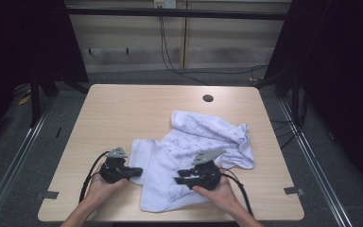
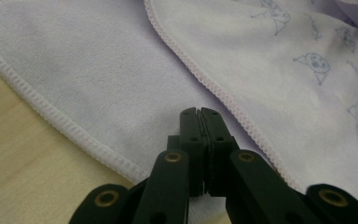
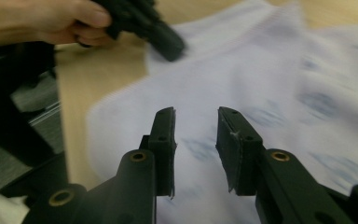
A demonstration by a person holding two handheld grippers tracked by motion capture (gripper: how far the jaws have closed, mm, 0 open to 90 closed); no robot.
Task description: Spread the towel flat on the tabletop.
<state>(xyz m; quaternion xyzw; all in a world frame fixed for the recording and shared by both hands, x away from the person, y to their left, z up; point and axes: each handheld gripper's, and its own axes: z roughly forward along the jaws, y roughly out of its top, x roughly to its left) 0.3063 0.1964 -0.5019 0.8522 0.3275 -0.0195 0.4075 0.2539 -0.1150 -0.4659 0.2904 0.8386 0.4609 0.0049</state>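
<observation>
Jaws of the left gripper (image 2: pixel 199 114) are pressed together with nothing between them, tips over the towel (image 1: pixel 194 151), whose stitched fold edge runs diagonally just ahead and to their right. Jaws of the right gripper (image 3: pixel 196 140) stand apart and empty, towel spread beneath and beyond them on the counter (image 1: pixel 123 113). Both sit equally near; its long axis runs away from the left jaws toward the far right.

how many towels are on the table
1: a single pale lilac printed towel lies crumpled and partly folded over itself across the table's near right half, between the left gripper and right gripper. None seems hidden.
</observation>
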